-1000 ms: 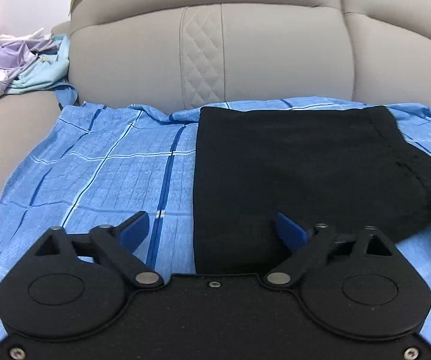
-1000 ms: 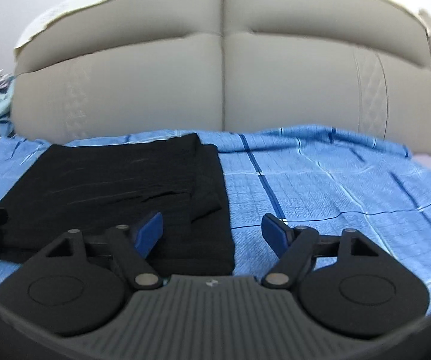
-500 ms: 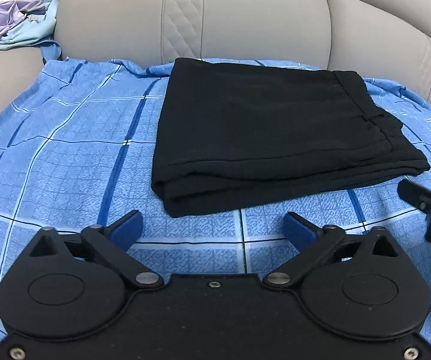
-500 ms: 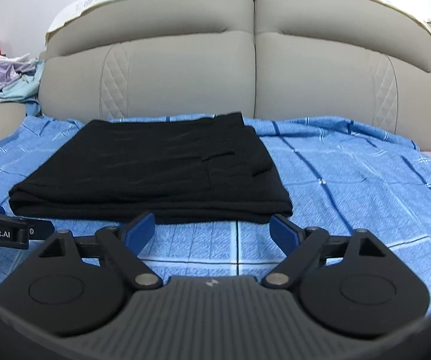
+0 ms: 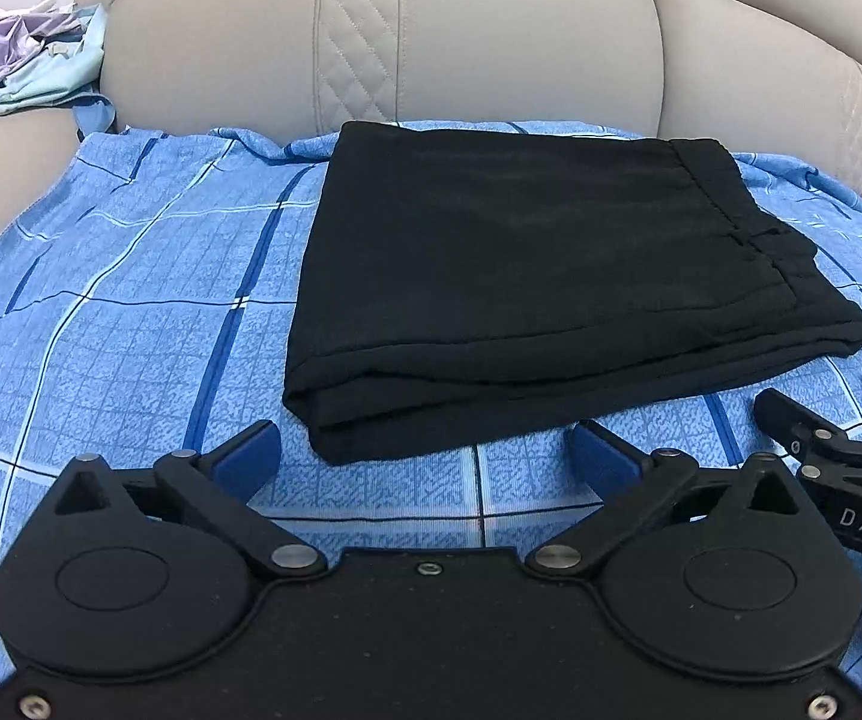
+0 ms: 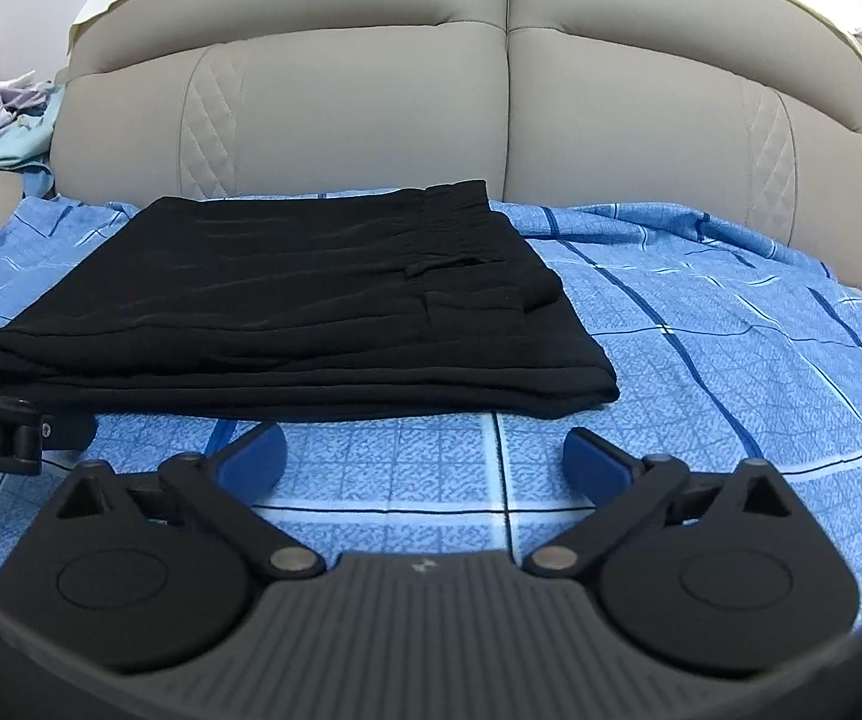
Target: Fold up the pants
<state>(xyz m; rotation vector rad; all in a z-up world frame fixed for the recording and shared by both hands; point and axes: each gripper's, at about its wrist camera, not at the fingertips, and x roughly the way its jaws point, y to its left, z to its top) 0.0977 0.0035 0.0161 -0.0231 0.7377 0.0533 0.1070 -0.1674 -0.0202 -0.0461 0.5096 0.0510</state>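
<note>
My pants [image 5: 527, 276] lie folded in a neat stack on the blue checked sheet [image 5: 131, 300], at twelve o'clock just ahead of both my grippers. My left gripper [image 5: 425, 456] stands wide and empty; my right gripper [image 6: 425, 456] has just been opening, nothing between its jaws. Folding looks finished; next I'd judge only whether another fold is needed.

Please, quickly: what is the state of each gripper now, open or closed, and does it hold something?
Left gripper: open, jaws just opened wider, holding nothing; black pants lie ahead.
Right gripper: open, jaws just opened wider, holding nothing.
</note>
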